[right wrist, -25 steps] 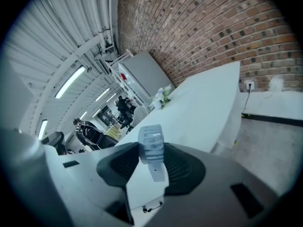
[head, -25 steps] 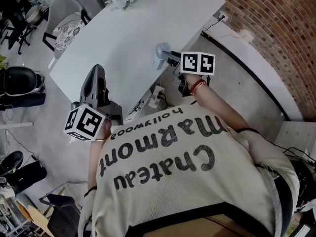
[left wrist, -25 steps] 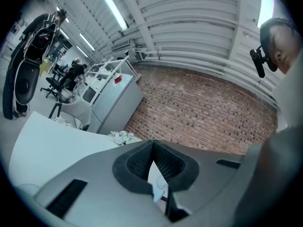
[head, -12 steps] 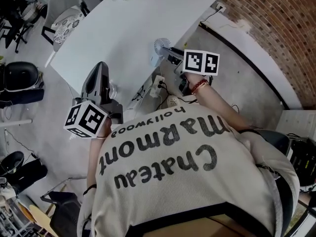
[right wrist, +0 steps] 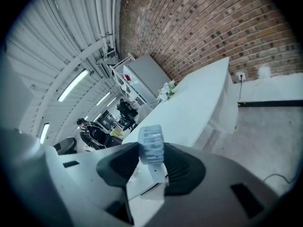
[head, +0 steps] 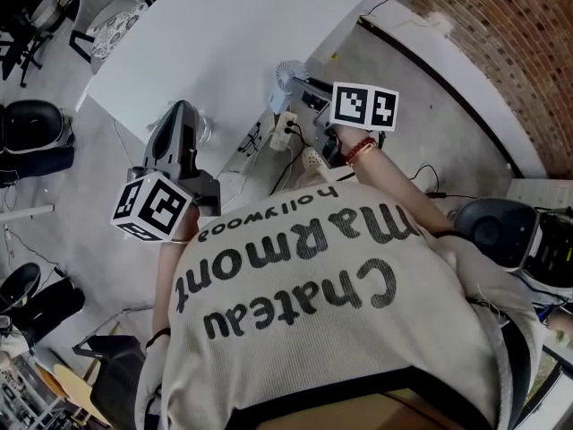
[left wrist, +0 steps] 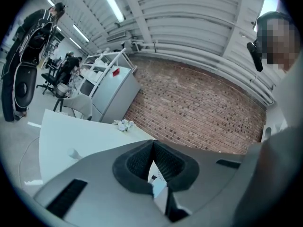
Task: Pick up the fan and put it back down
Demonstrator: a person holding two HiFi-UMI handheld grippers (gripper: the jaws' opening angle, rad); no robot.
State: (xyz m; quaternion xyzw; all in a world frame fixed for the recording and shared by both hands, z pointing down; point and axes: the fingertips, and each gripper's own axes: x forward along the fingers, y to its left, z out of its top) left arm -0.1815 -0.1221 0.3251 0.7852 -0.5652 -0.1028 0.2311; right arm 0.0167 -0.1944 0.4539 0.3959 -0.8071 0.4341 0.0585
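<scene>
- Two fingers (right wrist: pixel 179 170) of the right gripper (right wrist: pixel 152 161) are closed on the fan (right wrist: pixel 151 144), their ribbed pads pressing its stem from both sides, with the round head standing just above them.
- Both fingers (left wrist: pixel 137 162) of the left gripper (left wrist: pixel 153 148) meet at the tips and hold nothing; only a narrow slit shows lower down between the pads.
- From the head view, the fan (head: pixel 288 77) sits at the tip of the right gripper (head: pixel 306 93), right at the near edge of the worktop (head: pixel 224 34). Whether its base touches the worktop I cannot tell.
- Left gripper (head: pixel 179 119) hangs well apart from the fan, just off the same edge and over the floor.
- Most of the worktop beyond the fan is bare white; a small bunch of flowers (right wrist: pixel 166 90) lies at its far end.
- Floor (head: pixel 430 124) lies open to the right, up to the brick wall (head: pixel 501 52); cables (head: pixel 285 137) hang under the near edge.
</scene>
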